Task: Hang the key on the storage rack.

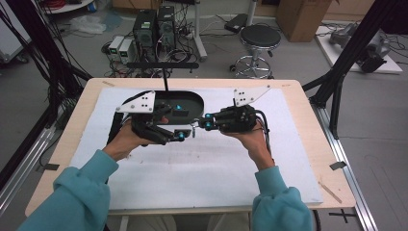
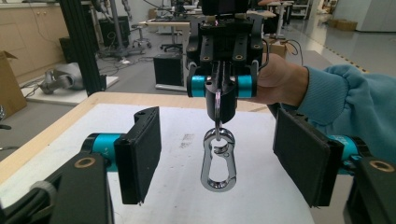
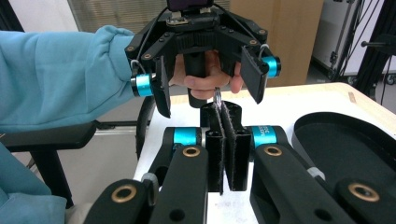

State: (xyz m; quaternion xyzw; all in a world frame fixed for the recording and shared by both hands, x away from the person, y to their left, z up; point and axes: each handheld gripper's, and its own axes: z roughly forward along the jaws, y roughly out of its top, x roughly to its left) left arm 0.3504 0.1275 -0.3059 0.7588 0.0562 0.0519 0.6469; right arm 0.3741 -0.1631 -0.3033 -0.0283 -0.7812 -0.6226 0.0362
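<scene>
A silver carabiner (image 2: 218,161) hangs from a small metal ring (image 2: 217,103). My right gripper (image 2: 220,98) is shut on that ring, holding it above the white mat. In the right gripper view its jaws (image 3: 223,116) are pressed together with the ring (image 3: 217,95) sticking out at their tip. My left gripper (image 1: 185,121) faces it, open. Its two black pads (image 2: 140,154) stand on either side of the hanging carabiner and do not touch it. In the high view both grippers meet tip to tip over the middle of the table, the right gripper (image 1: 201,124) to the right.
A black oval tray (image 1: 192,98) lies on the white mat (image 1: 216,168) just behind the grippers, seen again as the tray (image 3: 345,140) in the right gripper view. The wooden table (image 1: 308,144) has black frame posts at both sides. A stool and computers stand beyond it.
</scene>
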